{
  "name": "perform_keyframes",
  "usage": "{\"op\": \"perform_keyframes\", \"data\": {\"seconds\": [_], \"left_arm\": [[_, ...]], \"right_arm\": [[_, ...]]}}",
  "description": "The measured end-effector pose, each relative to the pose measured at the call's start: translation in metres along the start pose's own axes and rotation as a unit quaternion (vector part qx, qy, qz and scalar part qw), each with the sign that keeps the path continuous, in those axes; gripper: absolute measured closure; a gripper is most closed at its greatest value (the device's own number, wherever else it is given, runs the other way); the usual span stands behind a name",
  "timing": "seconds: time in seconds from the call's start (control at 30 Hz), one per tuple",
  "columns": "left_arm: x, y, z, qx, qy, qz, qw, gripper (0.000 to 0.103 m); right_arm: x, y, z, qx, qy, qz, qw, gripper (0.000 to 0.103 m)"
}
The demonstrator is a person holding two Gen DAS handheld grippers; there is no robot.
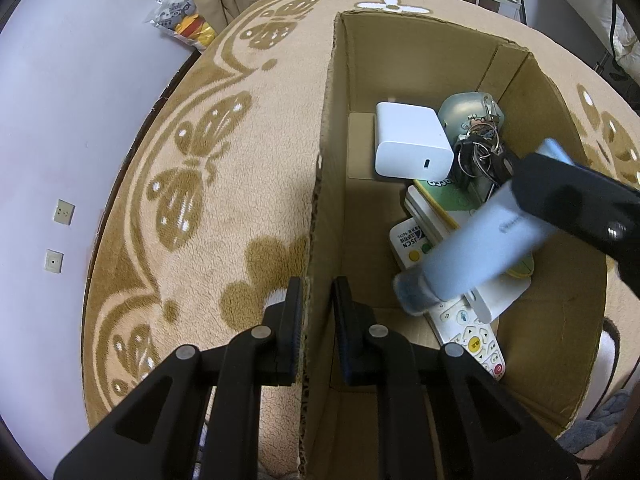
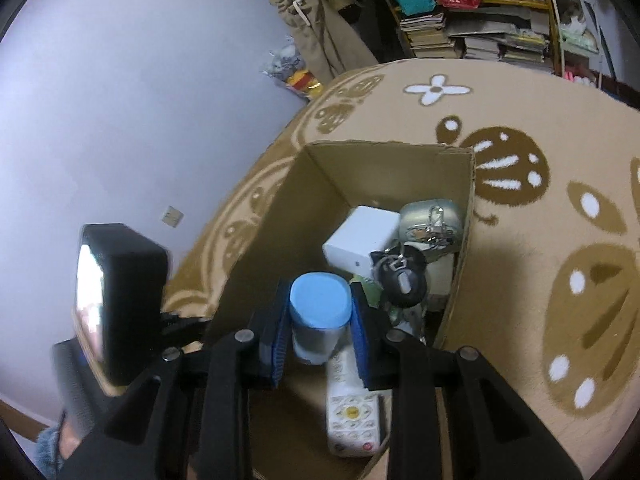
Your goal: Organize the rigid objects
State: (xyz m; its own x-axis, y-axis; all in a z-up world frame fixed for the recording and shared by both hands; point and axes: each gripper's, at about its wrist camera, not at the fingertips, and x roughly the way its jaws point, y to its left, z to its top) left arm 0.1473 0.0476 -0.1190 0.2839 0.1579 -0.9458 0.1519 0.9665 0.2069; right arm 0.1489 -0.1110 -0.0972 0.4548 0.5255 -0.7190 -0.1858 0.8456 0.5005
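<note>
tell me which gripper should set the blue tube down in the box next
Right: the right gripper already clamps the blue tube over the cardboard box, while the left gripper straddles its wall.

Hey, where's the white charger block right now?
The white charger block lies inside the cardboard box, toward its far end, beside the bunch of keys and beyond the remote control.

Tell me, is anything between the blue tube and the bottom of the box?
Yes. The right gripper holds the blue tube over the box, and a white remote and a green-and-white card lie right under it.
</note>
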Motion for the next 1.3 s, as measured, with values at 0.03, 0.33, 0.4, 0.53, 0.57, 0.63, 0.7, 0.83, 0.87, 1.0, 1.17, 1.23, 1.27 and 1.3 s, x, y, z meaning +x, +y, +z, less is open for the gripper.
{"op": "perform_keyframes", "data": {"seconds": [0.03,0.33,0.4,0.53,0.57,0.63,0.7,0.83,0.87,1.0,1.17,1.23,1.27,1.3], "left_arm": [[0.0,0.0,0.0,-0.001,0.0,-0.001,1.0,0.087],[-0.001,0.001,0.0,-0.005,0.0,-0.007,1.0,0.087],[-0.002,0.001,0.0,-0.005,-0.001,-0.001,1.0,0.086],[-0.002,0.001,-0.001,-0.009,-0.004,-0.005,0.9999,0.086],[-0.003,0.001,-0.001,-0.01,-0.004,-0.005,0.9999,0.086],[-0.002,0.001,-0.001,-0.009,-0.005,-0.003,0.9999,0.086],[-0.003,0.001,0.0,-0.01,-0.006,-0.001,0.9999,0.086],[-0.01,0.003,0.0,-0.017,-0.016,-0.002,0.9997,0.083],[-0.011,0.003,0.0,-0.019,-0.019,0.001,0.9996,0.082],[-0.025,0.001,0.0,-0.021,-0.039,0.013,0.9989,0.08],[-0.049,-0.003,-0.008,-0.012,-0.071,0.024,0.9971,0.068],[-0.062,-0.004,-0.013,-0.012,-0.089,0.016,0.9959,0.051],[-0.068,-0.005,-0.015,-0.011,-0.098,0.012,0.9951,0.049],[-0.074,-0.006,-0.017,-0.01,-0.107,0.009,0.9941,0.049]], "right_arm": [[0.001,0.0,0.001,0.0,-0.005,-0.012,1.0,0.07],[-0.004,-0.009,0.006,-0.009,-0.031,-0.076,0.997,0.067],[-0.008,-0.011,0.009,-0.005,-0.037,-0.078,0.996,0.059],[-0.02,-0.014,0.007,-0.003,-0.06,-0.079,0.995,0.049],[-0.024,-0.012,0.006,-0.006,-0.071,-0.088,0.994,0.049],[-0.03,-0.012,0.004,-0.015,-0.084,-0.103,0.991,0.041],[-0.035,-0.015,0.004,-0.015,-0.086,-0.112,0.99,0.037],[-0.043,-0.023,0.002,-0.001,-0.081,-0.123,0.989,0.036],[-0.046,-0.025,0.0,0.002,-0.079,-0.126,0.989,0.035],[-0.057,-0.029,-0.013,0.01,-0.082,-0.135,0.987,0.02],[-0.07,-0.034,-0.03,0.021,-0.078,-0.144,0.986,0.019],[-0.078,-0.036,-0.036,0.025,-0.081,-0.15,0.985,0.012],[-0.082,-0.036,-0.039,0.025,-0.083,-0.155,0.984,0.011],[-0.086,-0.037,-0.042,0.025,-0.086,-0.159,0.983,0.009]]}}
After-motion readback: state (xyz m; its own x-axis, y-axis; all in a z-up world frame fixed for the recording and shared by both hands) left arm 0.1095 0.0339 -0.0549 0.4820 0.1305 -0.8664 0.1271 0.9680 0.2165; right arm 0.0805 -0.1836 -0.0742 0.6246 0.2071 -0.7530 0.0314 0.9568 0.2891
